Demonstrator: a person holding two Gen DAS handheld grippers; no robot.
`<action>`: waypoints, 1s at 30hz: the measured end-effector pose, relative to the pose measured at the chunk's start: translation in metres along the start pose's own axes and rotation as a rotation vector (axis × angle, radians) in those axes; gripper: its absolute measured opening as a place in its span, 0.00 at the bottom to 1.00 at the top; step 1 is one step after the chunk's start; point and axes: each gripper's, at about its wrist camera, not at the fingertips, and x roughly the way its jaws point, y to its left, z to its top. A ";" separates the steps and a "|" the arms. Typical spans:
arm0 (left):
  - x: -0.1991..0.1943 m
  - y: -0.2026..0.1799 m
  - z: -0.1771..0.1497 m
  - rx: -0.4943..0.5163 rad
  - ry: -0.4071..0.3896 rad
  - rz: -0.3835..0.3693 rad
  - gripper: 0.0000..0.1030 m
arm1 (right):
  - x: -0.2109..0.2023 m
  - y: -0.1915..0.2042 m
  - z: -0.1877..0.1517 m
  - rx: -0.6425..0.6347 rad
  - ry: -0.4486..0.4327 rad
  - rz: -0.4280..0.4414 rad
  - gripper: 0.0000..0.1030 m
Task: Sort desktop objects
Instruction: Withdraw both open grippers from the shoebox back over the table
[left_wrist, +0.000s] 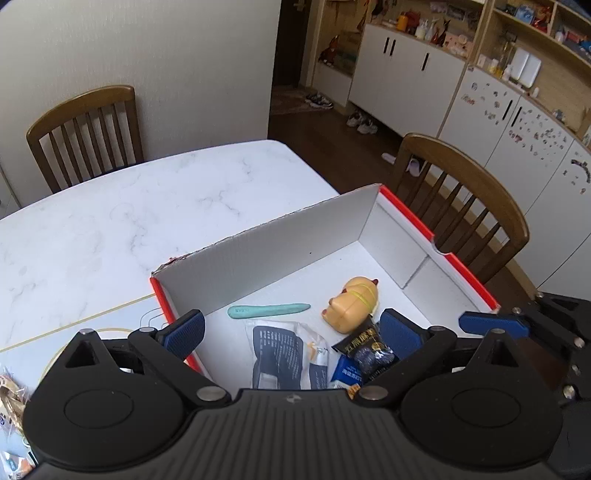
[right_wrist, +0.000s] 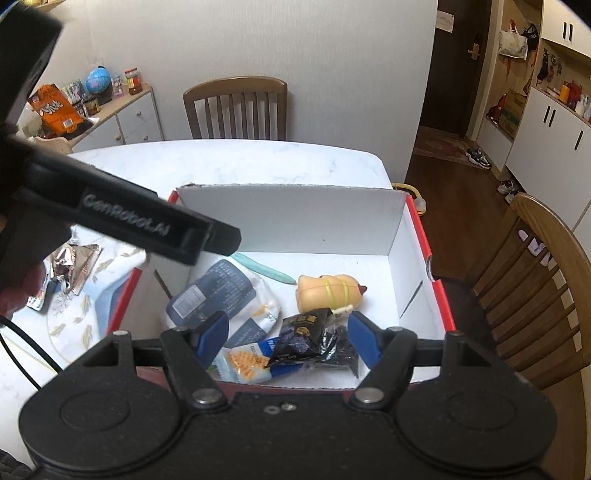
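A white cardboard box with red outer edges sits on a marble table, filling the centre of both wrist views. On its floor lie a teal pen-shaped stick, a tan toy bound with a yellow band, a white-and-blue pouch, a black snack packet and a small cracker packet. The left gripper hangs over the box's near edge, its blue pads spread wide with nothing between them. The right gripper, also spread and gripping nothing, hovers above the black packet. A foil wrapper lies outside the box at the left of the right-wrist view.
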 end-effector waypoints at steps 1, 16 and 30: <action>-0.004 0.001 -0.002 -0.001 -0.008 -0.003 0.99 | -0.001 0.000 0.000 0.005 -0.004 0.001 0.69; -0.064 0.031 -0.040 0.029 -0.119 -0.064 0.99 | -0.019 0.030 -0.003 0.074 -0.074 0.021 0.70; -0.112 0.084 -0.082 0.061 -0.184 -0.073 0.99 | -0.016 0.086 -0.001 0.113 -0.087 0.012 0.76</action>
